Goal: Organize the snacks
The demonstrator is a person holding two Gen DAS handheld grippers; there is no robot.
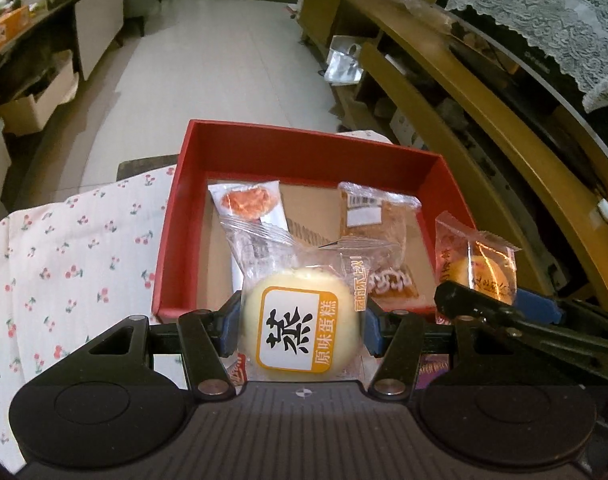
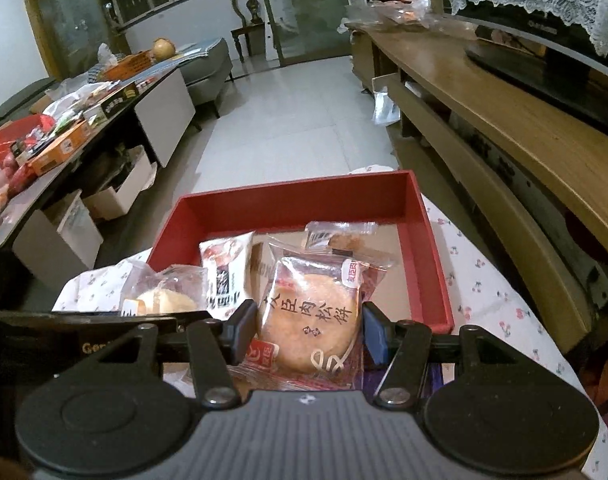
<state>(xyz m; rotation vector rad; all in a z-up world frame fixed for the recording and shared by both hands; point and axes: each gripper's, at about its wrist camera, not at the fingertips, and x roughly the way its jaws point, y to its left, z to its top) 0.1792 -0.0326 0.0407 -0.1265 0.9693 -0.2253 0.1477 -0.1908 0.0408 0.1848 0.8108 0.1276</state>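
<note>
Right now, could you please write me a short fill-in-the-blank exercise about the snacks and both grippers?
1. The left gripper is shut on a round pale ____ in clear wrap.
2. The right gripper is shut on a wrapped brown ____.
3. The box holding snacks is coloured ____.
4. The cloth under the box is printed with small ____.

Missing words: steamed cake; pastry; red; cherries

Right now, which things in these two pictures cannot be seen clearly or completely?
- Left wrist view: the steamed cake held in the left gripper hides the near floor of the red box.
- Left wrist view: the frosted pastry is partly covered by the cake's wrapper.
- Right wrist view: the meat floss cake in the right gripper covers the packet behind it; its print is too small.
</note>
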